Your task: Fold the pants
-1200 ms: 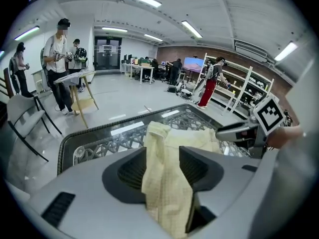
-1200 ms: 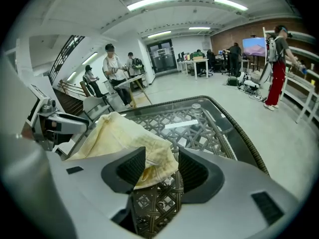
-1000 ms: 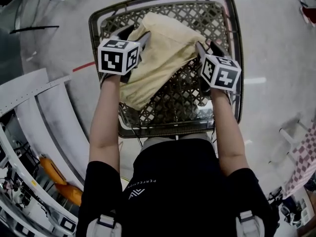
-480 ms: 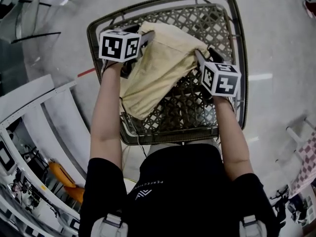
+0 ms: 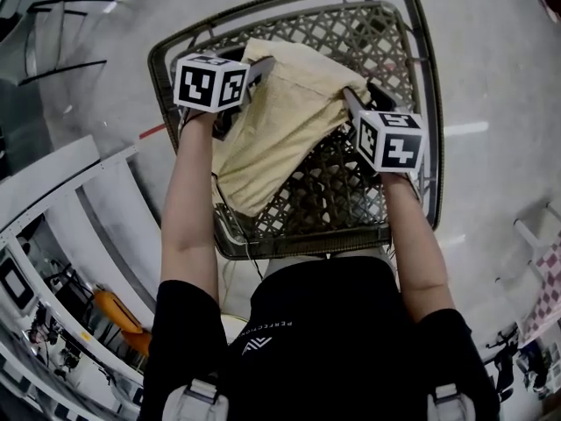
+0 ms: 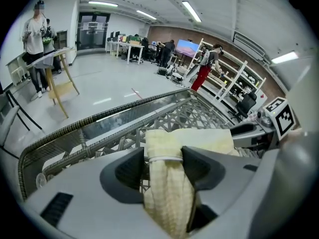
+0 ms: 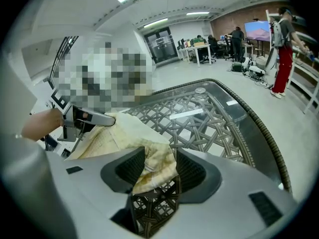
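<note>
Rack: a white shelving frame (image 5: 61, 178) is seen at the left edge of the head view, on the grey floor (image 5: 491, 42).
Floor mark: a red line (image 5: 151, 132) is noted on the floor, just left of the table.
Left cube: the marker cube (image 5: 210, 82) is seen upper left of centre, above a bare forearm (image 5: 188, 209).
Left gripper: the left gripper (image 6: 163, 156) is closed on a bunched fold of the pants. The cloth fills the gap between its pads, and the jaws have just been closing on it.
Pants: the pale yellow pants (image 5: 280, 112) are found upper centre in the head view, on the table. The far edge is held between the two grippers. The rest is spread diagonally down to the lower left, ending near the table's left rim.
Table: a woven lattice table (image 5: 351, 200) with a dark rim fills the upper middle of the head view. Its right half is left uncovered.
Right gripper: the right gripper (image 7: 159, 158) is clamped on a corner of the pants. The cloth is pinched between its pads and a flap hangs below them over the lattice.
Right cube: the second marker cube (image 5: 390, 140) is seen right of centre, at the cloth's right edge.
Far right: a checked cloth (image 5: 545, 274) is noted at the right edge, well apart from the table.
</note>
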{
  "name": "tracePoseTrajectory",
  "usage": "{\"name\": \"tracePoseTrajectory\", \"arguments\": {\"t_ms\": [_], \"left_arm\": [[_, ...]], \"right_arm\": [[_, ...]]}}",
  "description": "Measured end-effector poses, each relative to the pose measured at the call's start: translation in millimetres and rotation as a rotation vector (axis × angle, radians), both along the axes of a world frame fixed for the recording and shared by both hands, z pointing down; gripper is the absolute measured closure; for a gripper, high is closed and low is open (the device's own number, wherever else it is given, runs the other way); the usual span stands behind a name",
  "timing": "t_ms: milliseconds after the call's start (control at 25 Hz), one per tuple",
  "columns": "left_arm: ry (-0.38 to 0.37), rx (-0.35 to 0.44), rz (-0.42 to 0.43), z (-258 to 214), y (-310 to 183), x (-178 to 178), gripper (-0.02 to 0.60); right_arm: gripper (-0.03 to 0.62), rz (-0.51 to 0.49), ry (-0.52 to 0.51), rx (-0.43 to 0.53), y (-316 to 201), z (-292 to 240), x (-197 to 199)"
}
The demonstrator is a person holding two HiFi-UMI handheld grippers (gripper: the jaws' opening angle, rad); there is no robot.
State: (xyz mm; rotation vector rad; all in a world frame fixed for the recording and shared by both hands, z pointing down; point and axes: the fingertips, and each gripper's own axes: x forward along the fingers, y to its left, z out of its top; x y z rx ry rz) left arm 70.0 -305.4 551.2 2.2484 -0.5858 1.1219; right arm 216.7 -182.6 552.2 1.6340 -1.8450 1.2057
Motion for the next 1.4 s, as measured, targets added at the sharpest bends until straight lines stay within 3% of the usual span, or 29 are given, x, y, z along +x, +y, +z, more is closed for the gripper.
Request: {"name": "tracePoseTrajectory", "arguments": {"t_ms": [120, 160, 240, 360, 440, 600, 1160, 1400], "left_arm": [[0.001, 0.009, 0.02, -1, 2, 3, 0.35], [-0.002, 0.01, 0.029, 0, 4, 4, 0.388], [-0.018, 0.02, 0.04, 1, 6, 6, 0.4], [-0.014, 0.027, 0.041, 1, 6, 5, 0.411], [0.006, 0.014, 0.044, 1, 8, 8, 0.452], [0.023, 0.033, 0.066, -2, 9, 10, 0.504], [0.071, 0.124, 0.07, -29, 8, 3, 0.515], [0.127, 0.174, 0.062, -51, 11, -3, 0.515]], "right_arm": [[0.396, -0.024, -0.002, -0.016, 3, 3, 0], [0.396, -0.033, 0.006, -0.02, 3, 4, 0], [0.398, -0.054, 0.029, -0.023, 2, 4, -1], [0.441, -0.076, 0.026, -0.029, 2, 6, -8], [0.482, -0.076, 0.007, -0.025, 1, 4, -11], [0.499, -0.086, 0.006, -0.014, 1, 3, -12], [0.511, -0.084, 0.017, 0.033, -3, -22, -17], [0.513, -0.093, 0.026, 0.077, -4, -47, -25]]}}
